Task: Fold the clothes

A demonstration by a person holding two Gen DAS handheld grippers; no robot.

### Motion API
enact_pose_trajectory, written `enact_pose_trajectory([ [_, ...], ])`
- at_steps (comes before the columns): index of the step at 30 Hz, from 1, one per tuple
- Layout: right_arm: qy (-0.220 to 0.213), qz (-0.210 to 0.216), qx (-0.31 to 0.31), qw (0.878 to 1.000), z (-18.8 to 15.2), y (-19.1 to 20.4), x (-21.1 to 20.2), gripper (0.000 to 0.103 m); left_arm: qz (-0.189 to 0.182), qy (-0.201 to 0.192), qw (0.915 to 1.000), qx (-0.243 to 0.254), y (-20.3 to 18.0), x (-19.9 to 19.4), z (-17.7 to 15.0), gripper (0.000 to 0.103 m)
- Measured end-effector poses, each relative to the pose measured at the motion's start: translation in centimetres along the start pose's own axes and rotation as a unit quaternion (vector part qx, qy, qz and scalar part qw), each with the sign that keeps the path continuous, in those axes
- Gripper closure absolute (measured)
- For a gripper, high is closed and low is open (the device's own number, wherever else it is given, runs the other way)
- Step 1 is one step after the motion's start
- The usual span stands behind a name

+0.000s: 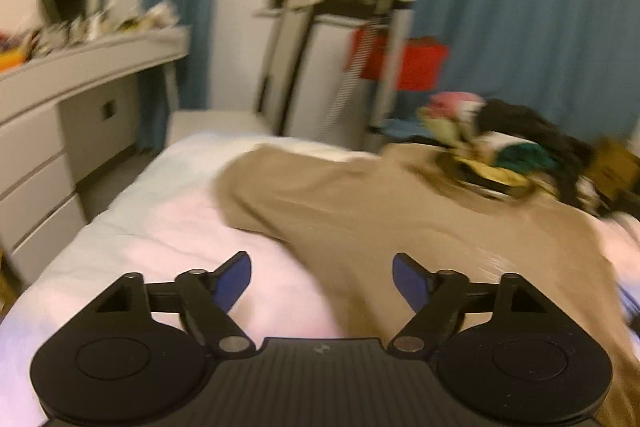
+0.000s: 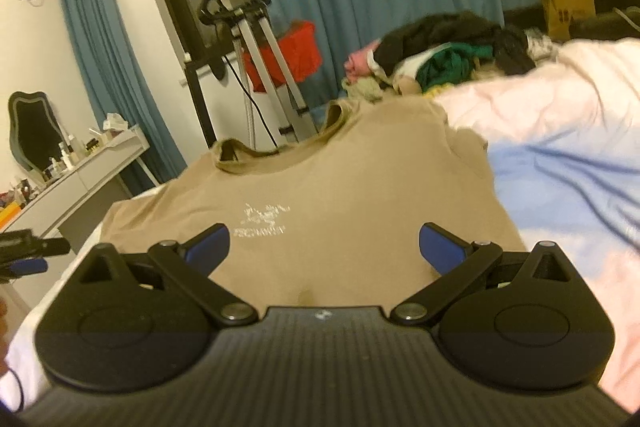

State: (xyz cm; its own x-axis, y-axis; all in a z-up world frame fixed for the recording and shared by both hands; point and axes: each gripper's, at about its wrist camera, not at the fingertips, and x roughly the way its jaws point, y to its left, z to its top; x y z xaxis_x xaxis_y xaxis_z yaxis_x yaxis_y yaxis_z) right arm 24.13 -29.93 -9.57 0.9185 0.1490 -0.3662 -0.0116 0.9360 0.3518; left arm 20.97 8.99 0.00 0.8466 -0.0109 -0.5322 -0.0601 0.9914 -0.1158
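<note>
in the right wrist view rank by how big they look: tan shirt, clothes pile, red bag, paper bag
1. tan shirt, though it lies nearest the camera
2. clothes pile
3. red bag
4. paper bag, farthest away, so true size is unsure

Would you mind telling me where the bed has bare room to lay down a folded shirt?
Two free patches: the bedding between the tan T-shirt and the dresser-side edge, and the sheet between the shirt's other side and the bed's far side. It is crowded at the clothes pile beyond the collar. Left gripper and right gripper are both open.
</note>
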Motion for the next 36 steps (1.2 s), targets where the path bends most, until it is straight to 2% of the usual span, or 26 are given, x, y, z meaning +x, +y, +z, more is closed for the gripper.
enact_pose_trajectory([
  [6, -0.033, -0.011, -0.031, 0.999, 0.0, 0.8, -2.8, 0.000, -0.060, -0.019, 0.9979, 0.017, -5.0, -3.1, -3.6, 0.011],
  [10, -0.044, -0.016, -0.013, 0.999, 0.4, 0.6, -4.6, 0.000, -0.089, -0.020, 0.9955, 0.023, -6.3, -3.7, -5.6, 0.009],
  [14, -0.047, -0.006, 0.029, 0.998, 1.0, -0.2, -5.6, 0.000, -0.092, -0.018, 0.9949, 0.039, -6.7, -3.6, -7.0, 0.008],
  [19, -0.051, -0.010, 0.053, 0.997, 1.6, -1.3, -6.0, 0.004, -0.089, -0.008, 0.9954, 0.035, -6.3, -3.6, -7.9, 0.008],
  [20, -0.051, -0.009, 0.060, 0.997, 1.8, -1.8, -5.9, 0.009, -0.088, -0.010, 0.9954, 0.037, -6.3, -3.7, -7.9, 0.008],
  [21, -0.050, -0.008, 0.068, 0.996, 2.0, -2.3, -5.8, 0.024, -0.087, -0.012, 0.9954, 0.038, -6.3, -3.8, -7.9, 0.008],
  [22, -0.050, -0.007, 0.075, 0.996, 2.3, -2.7, -5.7, 0.028, -0.086, -0.014, 0.9954, 0.039, -6.2, -4.0, -7.8, 0.008],
  [24, -0.050, -0.005, 0.090, 0.995, 2.7, -3.7, -5.6, 0.028, -0.086, -0.016, 0.9955, 0.037, -6.0, -4.3, -7.8, 0.007],
  [28, -0.041, 0.000, 0.129, 0.991, 4.6, -7.4, -3.2, 0.027, -0.086, -0.010, 0.9958, 0.029, -5.6, -4.4, -8.1, 0.007],
  [33, -0.037, -0.008, 0.249, 0.968, 4.6, -14.8, 1.2, 0.027, -0.087, 0.000, 0.9960, 0.021, -5.7, -3.2, -8.2, 0.007],
  [36, -0.024, 0.002, 0.268, 0.963, 4.3, -17.3, 4.8, 0.027, -0.088, 0.004, 0.9960, 0.016, -5.7, -2.4, -8.1, 0.007],
])
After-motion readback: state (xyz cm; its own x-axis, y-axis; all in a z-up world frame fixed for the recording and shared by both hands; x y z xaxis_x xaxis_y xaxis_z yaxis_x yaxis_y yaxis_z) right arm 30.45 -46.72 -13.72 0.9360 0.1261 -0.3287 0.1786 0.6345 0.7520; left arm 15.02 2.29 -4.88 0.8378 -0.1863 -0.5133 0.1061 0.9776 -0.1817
